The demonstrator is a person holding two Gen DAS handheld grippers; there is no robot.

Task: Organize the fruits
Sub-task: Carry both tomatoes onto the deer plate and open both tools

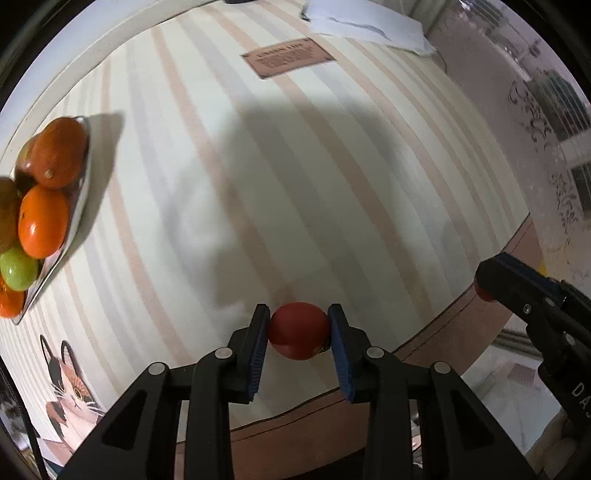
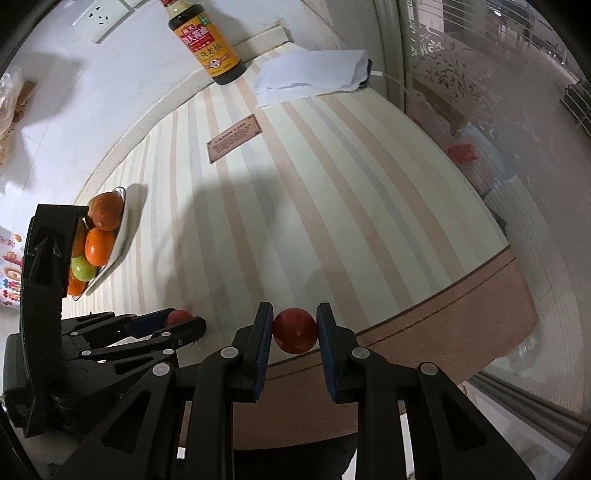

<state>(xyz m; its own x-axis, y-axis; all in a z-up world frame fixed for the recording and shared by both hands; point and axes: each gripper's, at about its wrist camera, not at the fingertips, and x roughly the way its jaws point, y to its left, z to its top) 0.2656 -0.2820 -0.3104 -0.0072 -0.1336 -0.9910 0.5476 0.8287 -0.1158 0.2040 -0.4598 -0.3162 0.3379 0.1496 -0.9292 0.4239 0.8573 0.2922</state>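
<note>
My left gripper (image 1: 298, 332) is shut on a red fruit (image 1: 298, 330) above the near part of the striped table. My right gripper (image 2: 294, 330) is shut on a second red fruit (image 2: 294, 330) near the table's front edge. In the right wrist view the left gripper (image 2: 177, 323) shows at lower left with its red fruit (image 2: 179, 316). In the left wrist view the right gripper (image 1: 491, 280) shows at the right edge. A white plate (image 1: 75, 218) at the left holds oranges (image 1: 43, 225) and a green fruit (image 1: 17, 268); the plate also shows in the right wrist view (image 2: 122, 236).
A dark soy sauce bottle (image 2: 210, 44) stands at the table's back edge by the wall. A folded white cloth (image 2: 314, 75) lies next to it, also in the left wrist view (image 1: 365, 26). A brown label (image 1: 288, 57) is printed on the tablecloth. A glass door is on the right.
</note>
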